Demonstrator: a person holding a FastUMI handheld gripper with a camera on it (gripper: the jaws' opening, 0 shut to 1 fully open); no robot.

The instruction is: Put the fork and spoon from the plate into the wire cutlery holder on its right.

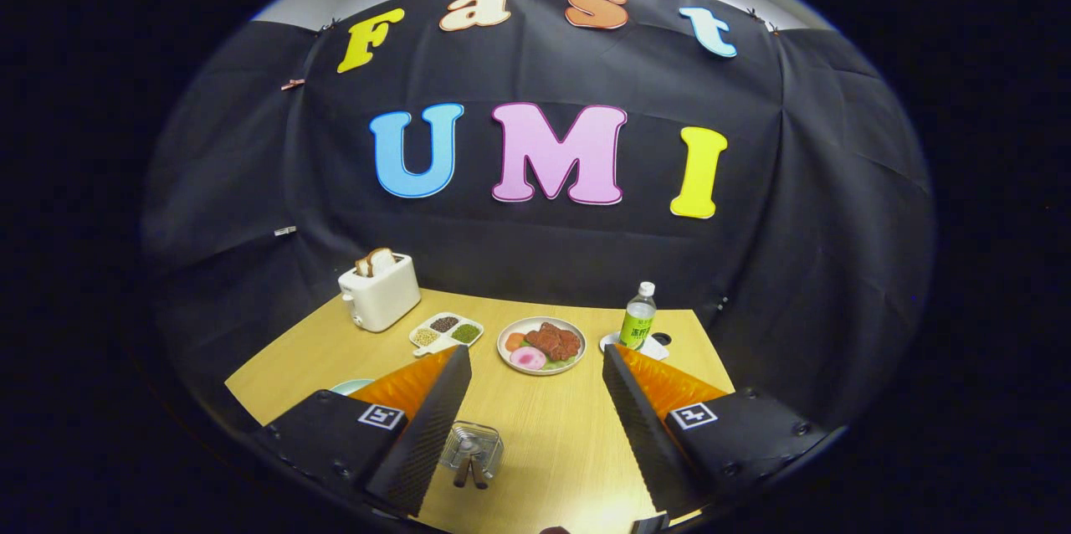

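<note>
Wire cutlery holder (473,448) sits on the table (552,442) low between the fingers, nearer the left one, w/ two handles poking out, prob. the fork and spoon already in; can't tell which is which. Thin metal: light, stiff, slippery, best taken mid-handle. Gripper (535,425) jaws wide apart, holding nothing. Beyond: plate of food (541,344), bottle (637,316) w/ green label, writing too small to read, toaster (379,290).
</note>
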